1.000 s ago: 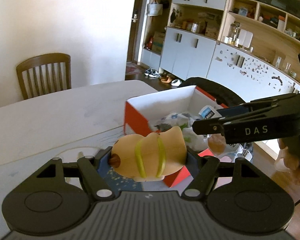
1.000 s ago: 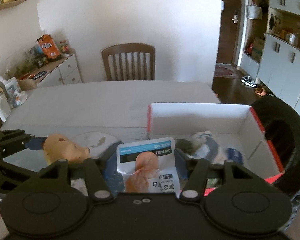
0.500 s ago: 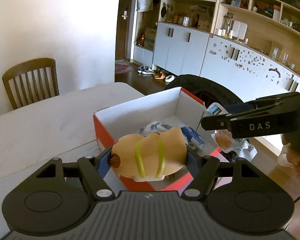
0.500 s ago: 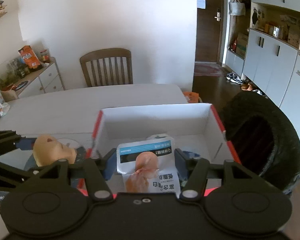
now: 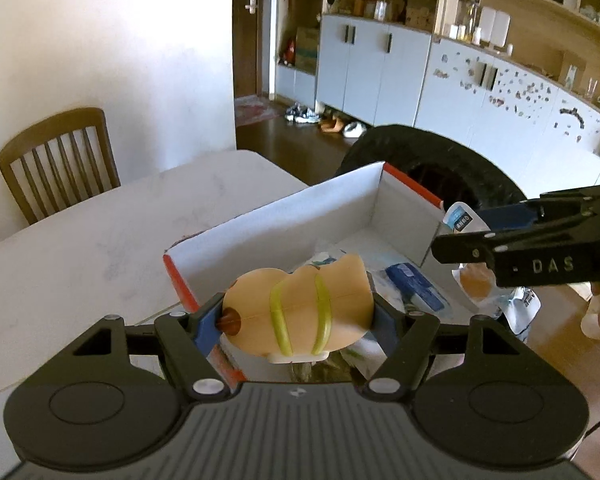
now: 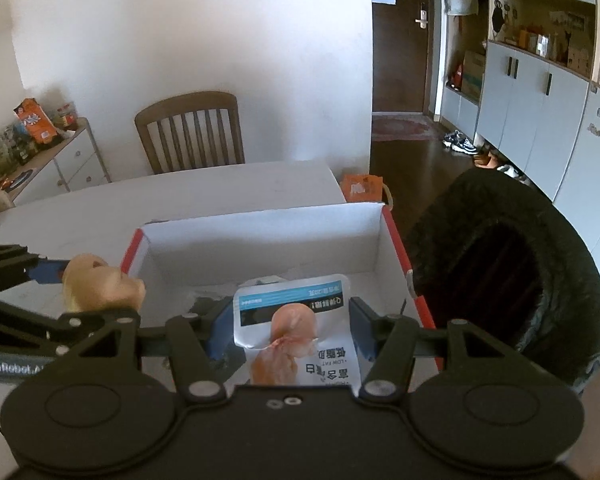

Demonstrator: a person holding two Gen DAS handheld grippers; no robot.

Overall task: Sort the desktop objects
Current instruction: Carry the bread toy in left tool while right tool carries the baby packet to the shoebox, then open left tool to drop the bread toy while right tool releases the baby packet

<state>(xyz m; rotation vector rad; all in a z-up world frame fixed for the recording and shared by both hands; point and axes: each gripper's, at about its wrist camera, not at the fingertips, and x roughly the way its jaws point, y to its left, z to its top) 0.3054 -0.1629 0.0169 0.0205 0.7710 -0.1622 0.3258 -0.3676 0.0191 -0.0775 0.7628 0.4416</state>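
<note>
The box (image 6: 260,224) is hiding most of its contents behind both grippers; one blue packet (image 5: 416,292) is showing. Left gripper (image 5: 300,316) is clamping one toy (image 5: 300,304), right gripper (image 6: 292,336) one pouch (image 6: 296,332), both hovering over the box on the counter (image 5: 80,248).

We've got a toy hot dog (image 5: 300,312) that looks like smooth matt plastic with rubbery yellow stripes. The food pouch (image 6: 300,336) is glossy plastic film, crinkly at the edges. The box (image 6: 260,236) looks like cardboard, matt white inside, red outside. The tabletop (image 5: 100,248) reads as smooth pale stone or laminate, can't tell which. The chair (image 6: 190,132) is brown wood with a slight sheen.
</note>
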